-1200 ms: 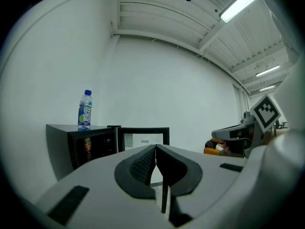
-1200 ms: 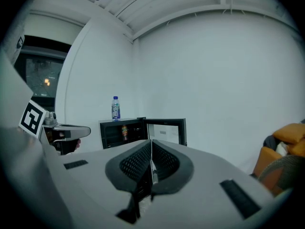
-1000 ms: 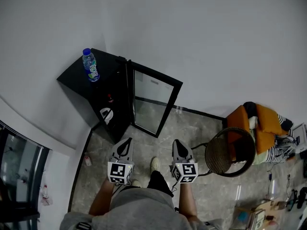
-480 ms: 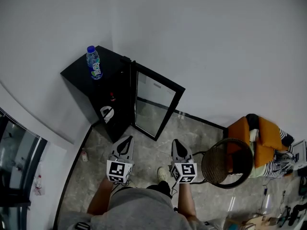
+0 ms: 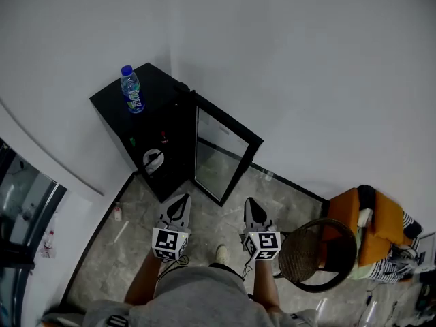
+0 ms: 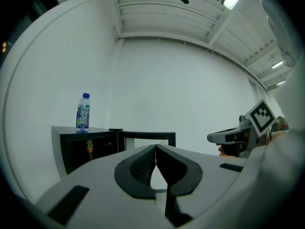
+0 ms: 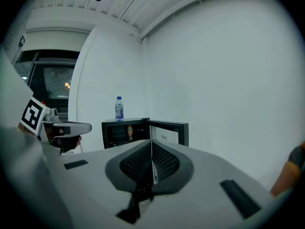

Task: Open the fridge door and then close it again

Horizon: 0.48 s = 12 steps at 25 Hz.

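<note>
A small black fridge [image 5: 146, 138] stands in the corner with its glass-paned door [image 5: 221, 157] swung open toward me. A water bottle [image 5: 130, 89] stands on its top. My left gripper [image 5: 180, 203] and right gripper [image 5: 252, 204] are side by side in front of my body, both shut and empty, some way short of the door. The left gripper view has the fridge [image 6: 83, 149], the door [image 6: 147, 140] and the bottle [image 6: 83, 111] beyond the shut left gripper [image 6: 156, 149]. In the right gripper view, cans sit inside the fridge [image 7: 121, 132] and the door [image 7: 169, 131] is edge-on past the right gripper [image 7: 151, 147].
A round wicker chair [image 5: 313, 254] stands at my right, with an orange seat and clothes [image 5: 371, 227] behind it. A dark glass door [image 5: 20, 210] is at the far left. A small bottle [image 5: 117, 213] lies on the floor by the left wall.
I have stepped across the floor: the chair and orange seat slid toward the lower right of the head view. Both grippers stay shut in front of me. The fridge door stays open.
</note>
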Motion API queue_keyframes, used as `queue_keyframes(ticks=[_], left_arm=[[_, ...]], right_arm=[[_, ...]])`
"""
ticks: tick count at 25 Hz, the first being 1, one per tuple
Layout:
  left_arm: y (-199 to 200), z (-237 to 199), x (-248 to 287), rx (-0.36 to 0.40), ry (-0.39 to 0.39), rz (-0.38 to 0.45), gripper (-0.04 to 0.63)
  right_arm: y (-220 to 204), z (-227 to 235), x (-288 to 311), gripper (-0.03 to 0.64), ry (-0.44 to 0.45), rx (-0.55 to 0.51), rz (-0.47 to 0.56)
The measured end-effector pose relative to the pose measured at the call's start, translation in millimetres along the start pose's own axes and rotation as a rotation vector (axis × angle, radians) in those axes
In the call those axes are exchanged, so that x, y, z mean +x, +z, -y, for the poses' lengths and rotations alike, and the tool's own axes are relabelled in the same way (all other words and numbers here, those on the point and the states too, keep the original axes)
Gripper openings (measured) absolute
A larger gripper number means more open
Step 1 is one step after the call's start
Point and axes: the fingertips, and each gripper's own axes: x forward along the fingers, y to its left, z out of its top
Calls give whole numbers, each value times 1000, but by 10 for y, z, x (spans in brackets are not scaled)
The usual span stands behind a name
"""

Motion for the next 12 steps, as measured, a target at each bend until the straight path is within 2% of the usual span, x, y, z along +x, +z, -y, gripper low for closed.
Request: queue_keyframes(ticks=[7, 12], left_arm=[[15, 183, 232, -1, 77, -17, 5], [22, 223, 295, -23, 163, -21, 5]], right_arm=[[50, 475, 259, 26, 78, 7, 19], [113, 674, 489, 26, 158, -6, 35]])
